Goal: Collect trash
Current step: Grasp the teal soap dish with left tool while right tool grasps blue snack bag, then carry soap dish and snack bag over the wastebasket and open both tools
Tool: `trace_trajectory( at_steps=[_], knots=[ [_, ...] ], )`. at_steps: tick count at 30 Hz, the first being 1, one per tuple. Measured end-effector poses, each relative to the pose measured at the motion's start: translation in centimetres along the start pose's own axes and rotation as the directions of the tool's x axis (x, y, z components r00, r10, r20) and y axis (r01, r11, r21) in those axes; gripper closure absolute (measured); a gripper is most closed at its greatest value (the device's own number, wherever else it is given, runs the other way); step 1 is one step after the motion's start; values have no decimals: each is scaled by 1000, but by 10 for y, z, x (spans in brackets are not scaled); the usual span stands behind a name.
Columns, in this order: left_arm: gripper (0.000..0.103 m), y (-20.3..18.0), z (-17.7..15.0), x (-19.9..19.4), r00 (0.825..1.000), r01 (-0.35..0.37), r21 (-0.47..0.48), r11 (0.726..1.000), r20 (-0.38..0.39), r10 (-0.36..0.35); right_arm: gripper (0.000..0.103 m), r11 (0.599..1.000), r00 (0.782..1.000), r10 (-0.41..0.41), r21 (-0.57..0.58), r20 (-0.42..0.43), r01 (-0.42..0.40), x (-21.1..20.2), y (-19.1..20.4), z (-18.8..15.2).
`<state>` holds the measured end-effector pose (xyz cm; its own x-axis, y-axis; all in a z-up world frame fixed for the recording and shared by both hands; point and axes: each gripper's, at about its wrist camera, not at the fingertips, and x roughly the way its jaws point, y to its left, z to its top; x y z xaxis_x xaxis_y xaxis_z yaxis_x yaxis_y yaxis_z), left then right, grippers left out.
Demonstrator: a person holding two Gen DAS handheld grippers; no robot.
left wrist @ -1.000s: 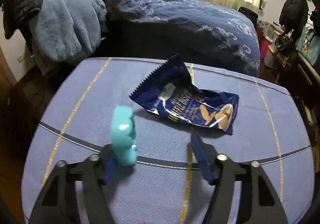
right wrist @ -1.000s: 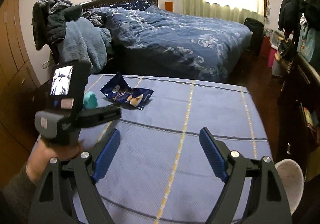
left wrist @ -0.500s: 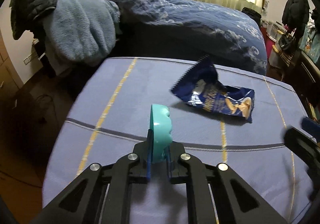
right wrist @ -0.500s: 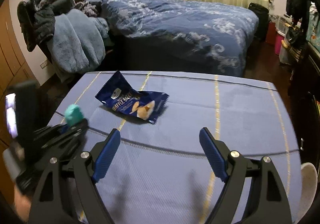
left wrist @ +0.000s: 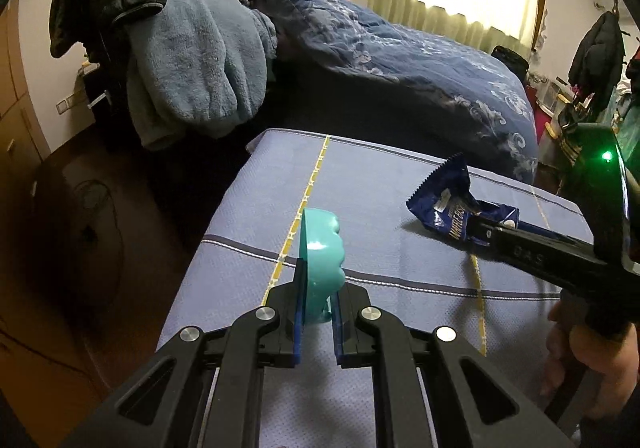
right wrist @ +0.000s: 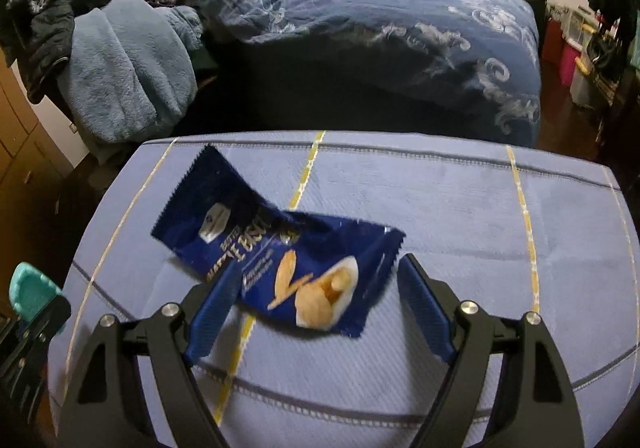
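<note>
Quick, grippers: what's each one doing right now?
Left gripper: shut on the teal piece.
Right gripper: closing around the blue snack wrapper, not yet clamped.

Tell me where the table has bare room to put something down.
Free: the table right of the middle yellow stripe, out to the far edge, and the near strip below the grey line. Crowded: the left half, with the snack wrapper between the closing right hand-held gripper.

I see the dark blue snack wrapper [right wrist: 276,268] lying crumpled on the blue tablecloth [right wrist: 460,216], its serrated end lifted toward the cloth's far edge. The small teal plastic piece [left wrist: 320,268] stands on edge above the cloth's near-left part.
</note>
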<state>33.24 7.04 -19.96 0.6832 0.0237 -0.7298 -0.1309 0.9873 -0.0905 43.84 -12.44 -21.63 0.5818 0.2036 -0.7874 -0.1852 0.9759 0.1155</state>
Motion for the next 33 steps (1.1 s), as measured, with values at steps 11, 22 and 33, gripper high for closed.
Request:
trace_trajectory(
  at_steps=[11,22,33],
  knots=[
    [92,-8,-9,-15,1000,17,0,1000,4,-17,89,999,998,38,-19,41,-37,-39,-5,-11],
    [92,-43,-25,-55,999,43,55,998,27,-44,91,995,987,78,42,143,-85,-120,-42,-53],
    [92,-94,-41,-88,995,76,145,987,60,-85,91,991,967,45,114,251,-76,-197,-89,-100]
  ],
)
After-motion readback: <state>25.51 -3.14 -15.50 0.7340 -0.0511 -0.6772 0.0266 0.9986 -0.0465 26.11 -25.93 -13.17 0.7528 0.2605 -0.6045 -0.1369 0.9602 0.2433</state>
